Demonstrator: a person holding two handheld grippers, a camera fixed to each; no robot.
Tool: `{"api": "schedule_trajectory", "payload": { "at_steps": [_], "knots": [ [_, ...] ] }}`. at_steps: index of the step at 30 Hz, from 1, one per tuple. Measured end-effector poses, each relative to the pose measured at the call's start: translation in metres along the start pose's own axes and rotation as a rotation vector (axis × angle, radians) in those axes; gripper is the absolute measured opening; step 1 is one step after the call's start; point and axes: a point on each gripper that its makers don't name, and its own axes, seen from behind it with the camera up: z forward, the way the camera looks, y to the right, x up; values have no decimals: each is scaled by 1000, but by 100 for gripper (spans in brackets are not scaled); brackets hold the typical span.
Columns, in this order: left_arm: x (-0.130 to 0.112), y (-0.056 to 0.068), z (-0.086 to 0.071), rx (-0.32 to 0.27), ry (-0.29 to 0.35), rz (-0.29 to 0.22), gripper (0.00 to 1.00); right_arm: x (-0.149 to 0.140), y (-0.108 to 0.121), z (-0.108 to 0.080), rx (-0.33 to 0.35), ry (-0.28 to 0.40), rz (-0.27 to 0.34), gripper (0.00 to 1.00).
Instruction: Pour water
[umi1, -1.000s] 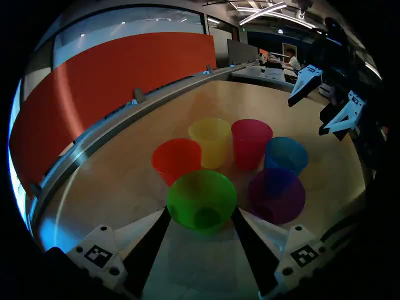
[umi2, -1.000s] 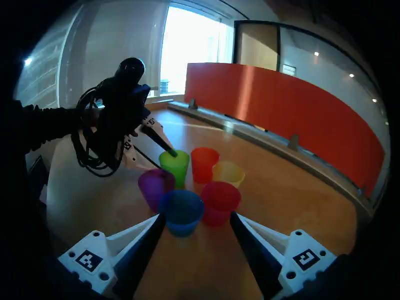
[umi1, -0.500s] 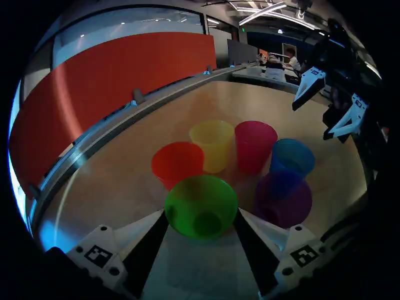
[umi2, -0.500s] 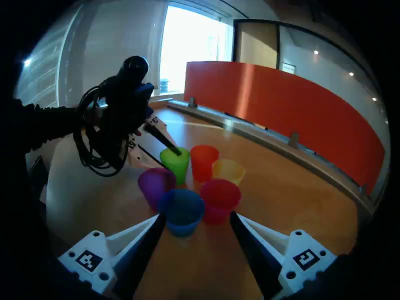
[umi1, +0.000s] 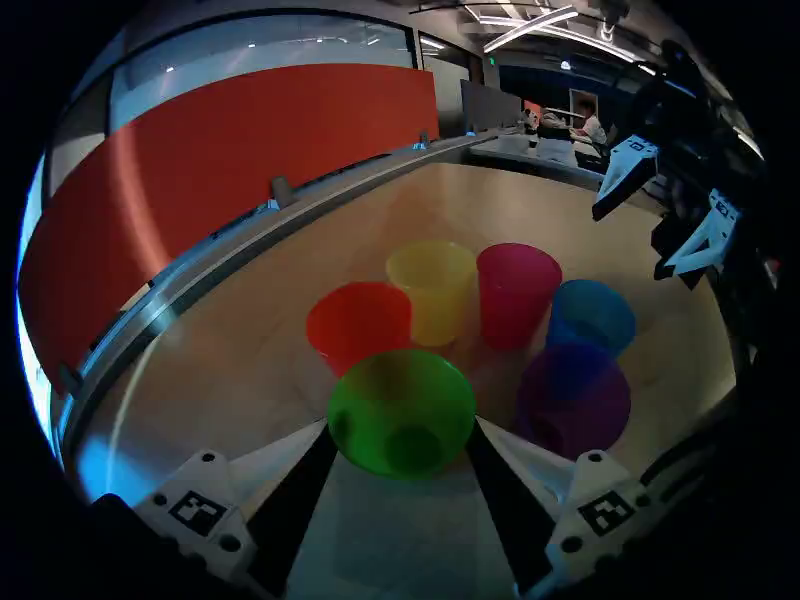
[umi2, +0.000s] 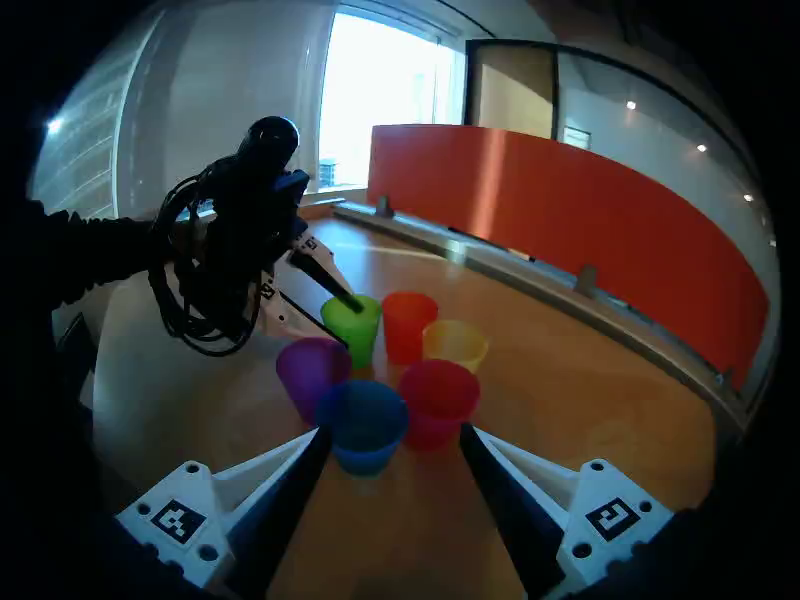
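Six translucent plastic cups stand clustered on a wooden table (umi1: 250, 340). My left gripper (umi1: 402, 430) is shut on the green cup (umi1: 402, 410), one finger on each side. Behind it stand the orange cup (umi1: 358, 320), yellow cup (umi1: 432, 288), magenta cup (umi1: 518, 292), blue cup (umi1: 592, 315) and purple cup (umi1: 572, 395). In the right gripper view a hand holds the left gripper (umi2: 340, 305) at the green cup (umi2: 350, 328). My right gripper (umi2: 392, 432) is open, with the blue cup (umi2: 362, 425) just ahead of its left finger and the magenta cup (umi2: 438, 398) beside that. The right gripper (umi1: 632, 240) hangs above the table's far right.
A long orange partition (umi1: 220, 150) with a metal rail (umi1: 240, 235) runs along the table's far edge. A bright window (umi2: 385, 95) lies beyond the table. Cables (umi2: 195, 300) dangle from the left gripper. Bare tabletop (umi2: 600, 390) lies to the right of the cups.
The green cup, held by the left gripper, has risen a little at the cluster's edge. The right gripper has hardly moved.
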Motion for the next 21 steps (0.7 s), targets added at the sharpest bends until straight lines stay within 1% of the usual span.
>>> {"api": "schedule_trajectory", "payload": {
  "at_steps": [5, 8, 14, 21],
  "knots": [
    [4, -2, -4, 14, 15, 7, 86, 1, -1, -1, -1, 1, 0, 99],
    [5, -2, -8, 13, 18, 5, 86, 1, -3, -1, 3, -1, 0, 99],
    [7, -5, -18, 33, 25, 10, 86, 2, -9, -1, 12, 1, -6, 99],
    [9, -7, -29, 45, 34, 14, 86, -5, -16, 3, 25, -13, -8, 99]
  ]
}}
